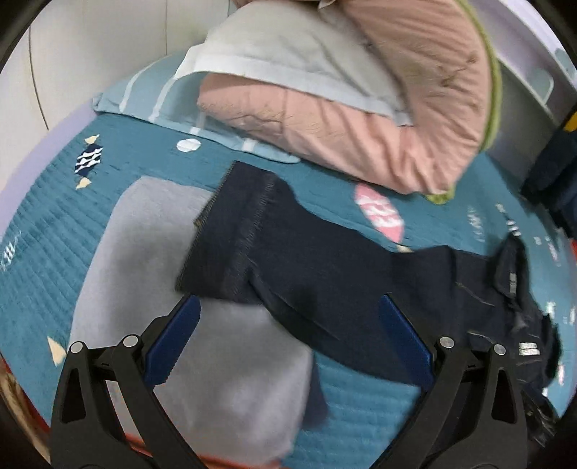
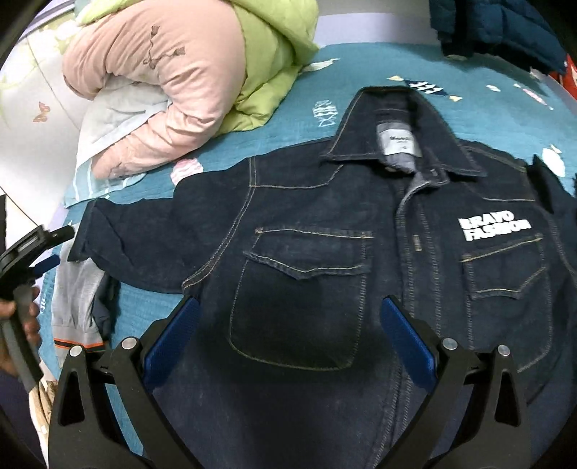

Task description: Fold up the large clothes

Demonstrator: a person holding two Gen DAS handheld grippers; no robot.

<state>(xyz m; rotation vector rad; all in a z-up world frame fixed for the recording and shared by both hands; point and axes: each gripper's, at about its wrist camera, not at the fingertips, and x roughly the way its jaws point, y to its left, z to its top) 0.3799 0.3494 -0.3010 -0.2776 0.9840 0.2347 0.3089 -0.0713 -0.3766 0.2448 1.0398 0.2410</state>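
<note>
Left wrist view first: the left gripper (image 1: 288,324) has its blue fingers (image 1: 173,339) spread wide, released, nothing between them. It hangs over one sleeve (image 1: 252,245) of the dark denim jacket (image 1: 360,288), which lies stretched out on the bed (image 1: 47,231). The bed has a teal quilted cover with little printed shapes. The sleeve's cuff end lies partly on top of a grey garment (image 1: 173,288) that's flat on the cover. The rest of the jacket runs off to the right of the frame and looks bunched there, kinda blurry. Behind it all sits a rolled pink quilt (image 1: 396,119) with a pale pillow (image 1: 288,54) leaning on it.

Right wrist view: the right gripper (image 2: 288,332) is also released, blue fingers (image 2: 411,339) wide apart, hovering over the jacket's chest. The jacket is laid front-up on the bed, collar (image 2: 396,122) pointing away from the camera, neck label showing. One flap pocket (image 2: 303,299) sits right between the fingers, and white "BRAVO FASHION" lettering (image 2: 494,223) is above the other pocket. The sleeve reaches out toward the left edge, where you can see the left gripper (image 2: 50,249) and the hand (image 2: 21,321) holding it, just beside the grey garment. Pink quilt with a green lining is top left, and a dark blue puffy coat (image 2: 505,29) is top right.
</note>
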